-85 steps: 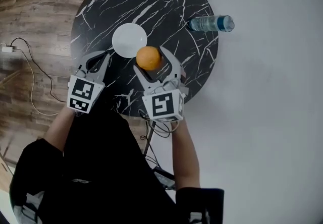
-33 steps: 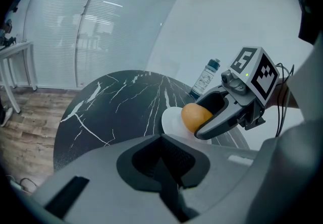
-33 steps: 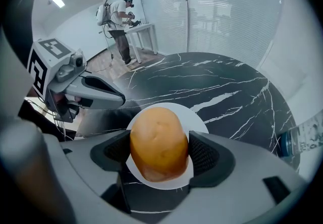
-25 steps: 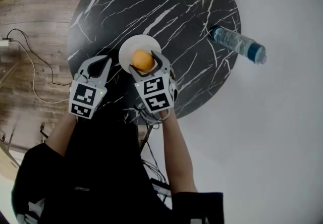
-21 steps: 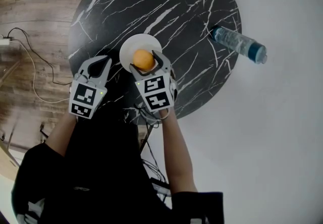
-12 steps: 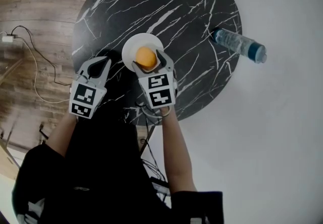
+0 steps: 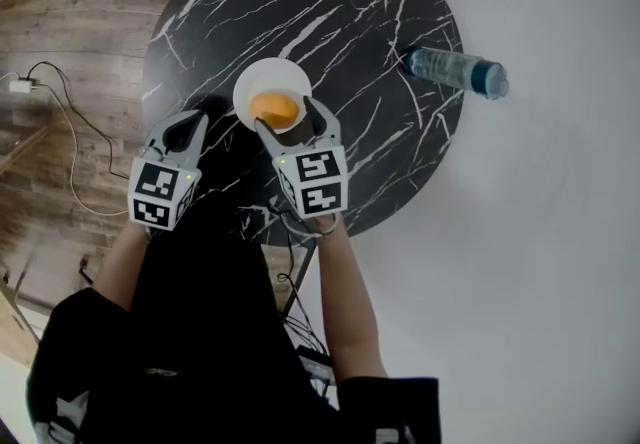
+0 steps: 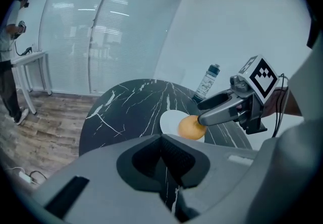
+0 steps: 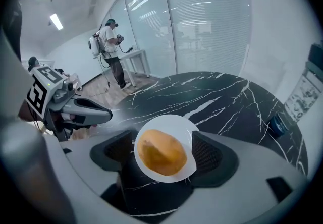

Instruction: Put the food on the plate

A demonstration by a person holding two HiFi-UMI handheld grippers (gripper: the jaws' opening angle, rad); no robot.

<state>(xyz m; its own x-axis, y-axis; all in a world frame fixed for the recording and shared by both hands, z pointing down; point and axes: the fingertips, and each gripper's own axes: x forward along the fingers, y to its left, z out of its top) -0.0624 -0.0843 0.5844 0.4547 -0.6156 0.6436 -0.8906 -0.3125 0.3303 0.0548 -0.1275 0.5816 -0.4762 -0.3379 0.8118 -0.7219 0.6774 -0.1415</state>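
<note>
Right gripper (image 7: 288,116): jaws spread, one on each side of the orange. Its own view shows a gap on both sides, so it isn't pinching. Left gripper (image 7: 188,122): jaws pressed together with nothing between them, over the counter's near left edge, just left of the right gripper.

- Wood floor (image 7: 70,22) is left of the counter, pale floor (image 7: 540,232) right of it.
- Counter (image 7: 340,22) is round black marble with white veins.
- Water bottle (image 7: 455,70) stands upright at the counter's right edge, well apart from both grippers.
- White plate (image 7: 270,80) is on the counter's near half, left of centre.
- Orange (image 7: 275,110) sits on the plate, toward its near side, between the right gripper's jaws.
- Thin cable (image 7: 66,127) lies on the wood floor at left.
</note>
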